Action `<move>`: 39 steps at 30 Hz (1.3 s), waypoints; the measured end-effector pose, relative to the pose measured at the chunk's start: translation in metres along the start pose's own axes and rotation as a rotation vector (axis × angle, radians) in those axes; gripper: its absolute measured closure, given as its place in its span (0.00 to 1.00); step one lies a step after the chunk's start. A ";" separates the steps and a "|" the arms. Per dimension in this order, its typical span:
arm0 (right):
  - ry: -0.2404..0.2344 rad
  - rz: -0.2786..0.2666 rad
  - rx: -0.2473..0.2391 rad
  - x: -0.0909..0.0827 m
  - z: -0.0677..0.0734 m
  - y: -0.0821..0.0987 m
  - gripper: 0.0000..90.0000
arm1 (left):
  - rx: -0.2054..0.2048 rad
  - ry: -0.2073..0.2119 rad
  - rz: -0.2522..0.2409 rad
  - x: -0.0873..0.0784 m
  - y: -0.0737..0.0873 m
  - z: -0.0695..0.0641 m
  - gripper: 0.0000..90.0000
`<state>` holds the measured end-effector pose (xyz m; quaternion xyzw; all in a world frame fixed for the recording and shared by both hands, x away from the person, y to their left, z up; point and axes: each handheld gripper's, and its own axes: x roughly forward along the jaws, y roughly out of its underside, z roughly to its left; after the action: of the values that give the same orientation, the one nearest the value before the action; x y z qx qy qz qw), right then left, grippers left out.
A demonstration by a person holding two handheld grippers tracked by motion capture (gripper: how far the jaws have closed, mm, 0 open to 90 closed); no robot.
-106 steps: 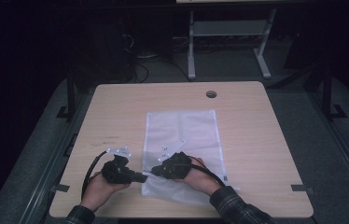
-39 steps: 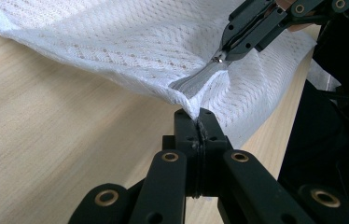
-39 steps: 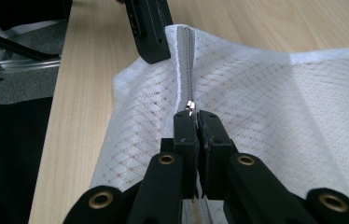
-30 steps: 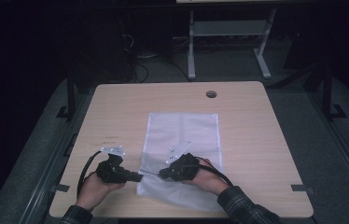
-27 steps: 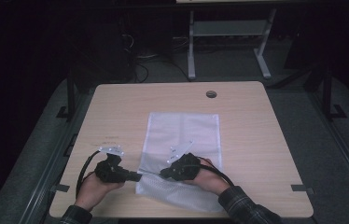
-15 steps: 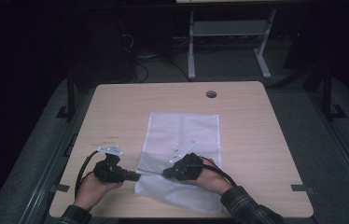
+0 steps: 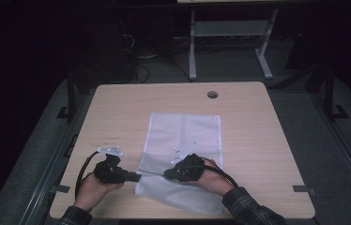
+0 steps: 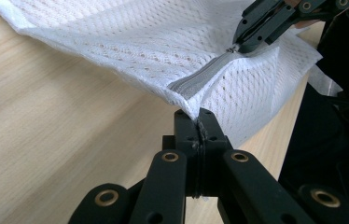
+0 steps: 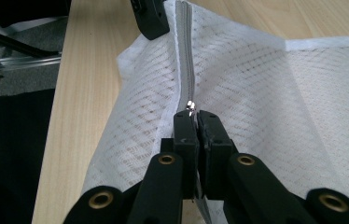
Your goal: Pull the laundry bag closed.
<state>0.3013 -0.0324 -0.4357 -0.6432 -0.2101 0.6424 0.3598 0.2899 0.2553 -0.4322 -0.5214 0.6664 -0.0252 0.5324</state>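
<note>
I see bare table (image 7: 258, 126) open to the far side and right. Near the front edge, the mesh bag (image 7: 183, 140) lies between my left gripper (image 7: 133, 176) and right gripper (image 7: 169, 174), both clamped on it.

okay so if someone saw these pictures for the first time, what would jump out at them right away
First, the white mesh bag lying flat in the middle of the wooden table, bright against the dark room. Then, at its near edge, the two black grippers: the left gripper pinches the corner at the end of the grey zipper, and the right gripper is clamped on the small metal zipper pull.
</note>
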 end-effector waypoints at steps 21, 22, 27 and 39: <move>0.008 0.006 0.010 -0.011 -0.002 0.010 0.96 | -0.011 -0.005 -0.010 -0.003 0.002 0.003 0.99; 0.008 0.007 0.014 -0.012 -0.001 0.010 0.96 | -0.013 -0.005 -0.010 -0.003 0.002 0.003 0.99; 0.011 0.011 0.012 -0.014 -0.001 0.012 0.96 | -0.014 -0.006 -0.010 -0.004 0.002 0.003 0.99; 0.013 0.011 0.019 -0.020 0.000 0.015 0.96 | -0.014 -0.006 -0.013 -0.005 0.002 0.004 0.99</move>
<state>0.2971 -0.0573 -0.4331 -0.6450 -0.1980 0.6421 0.3639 0.2904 0.2616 -0.4320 -0.5296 0.6616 -0.0225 0.5304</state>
